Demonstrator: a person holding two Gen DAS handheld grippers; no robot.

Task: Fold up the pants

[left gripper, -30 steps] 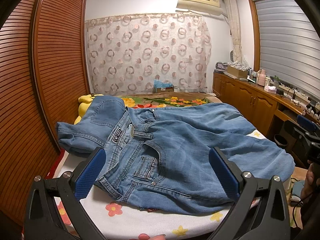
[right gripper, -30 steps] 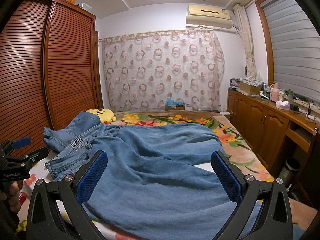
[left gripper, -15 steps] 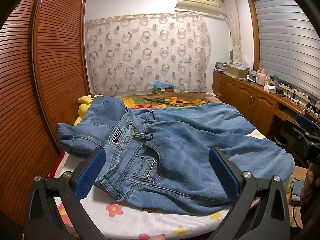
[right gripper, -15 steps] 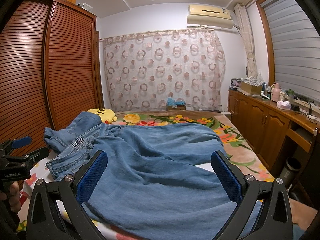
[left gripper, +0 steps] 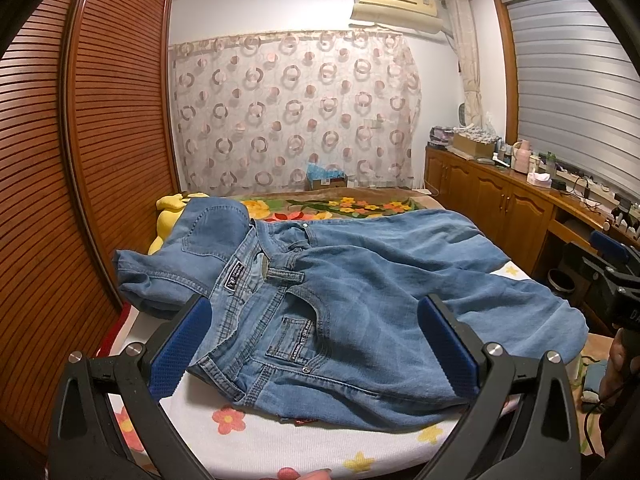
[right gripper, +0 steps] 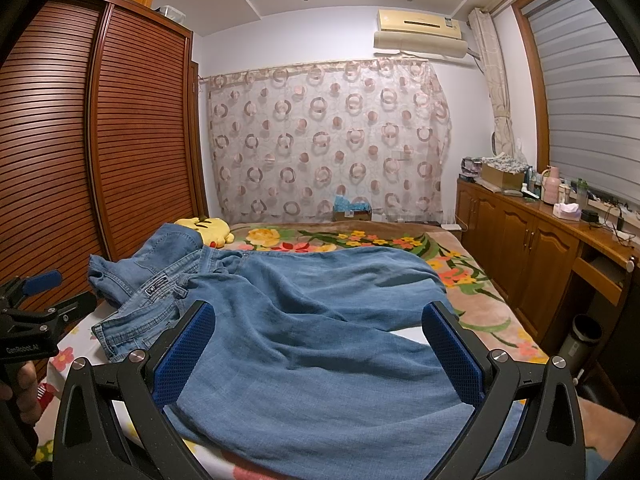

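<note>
Little change is to be noted against the pictures of a second ago: the jeans (left gripper: 320, 304) are found in the same rumpled lie on the bed (left gripper: 256, 440), and only a slight drift of both views is seen; from this it is judged that no fold has yet been begun and that the approach is only being lined up.

The left gripper (left gripper: 316, 344) is held above the near edge of the bed, its fingers (left gripper: 180, 344) spread wide and nothing gripped between them; the waistband and front pocket of the jeans are framed just beyond them. The right gripper (right gripper: 320, 352) is likewise held released and empty, over the broad leg cloth of the jeans (right gripper: 312, 344), which is draped toward the near edge of the bed (right gripper: 472, 312) (how far it hangs over cannot be told).

The jeans are spread crosswise, waist toward the louvred wardrobe (left gripper: 80, 160), legs toward the wooden cabinets (left gripper: 500, 208); one part of the seat is flipped up and bunched at the waist end, so smoothing is probably called for before a clean fold. Behind the jeans a yellow plush toy (left gripper: 170, 210) is seen touching or nearly touching the raised denim; it may be crowded if the waist is pulled that way. Beyond the jeans a patterned curtain (left gripper: 292, 112) is hung; nothing else is found upon the cloth itself.
</note>
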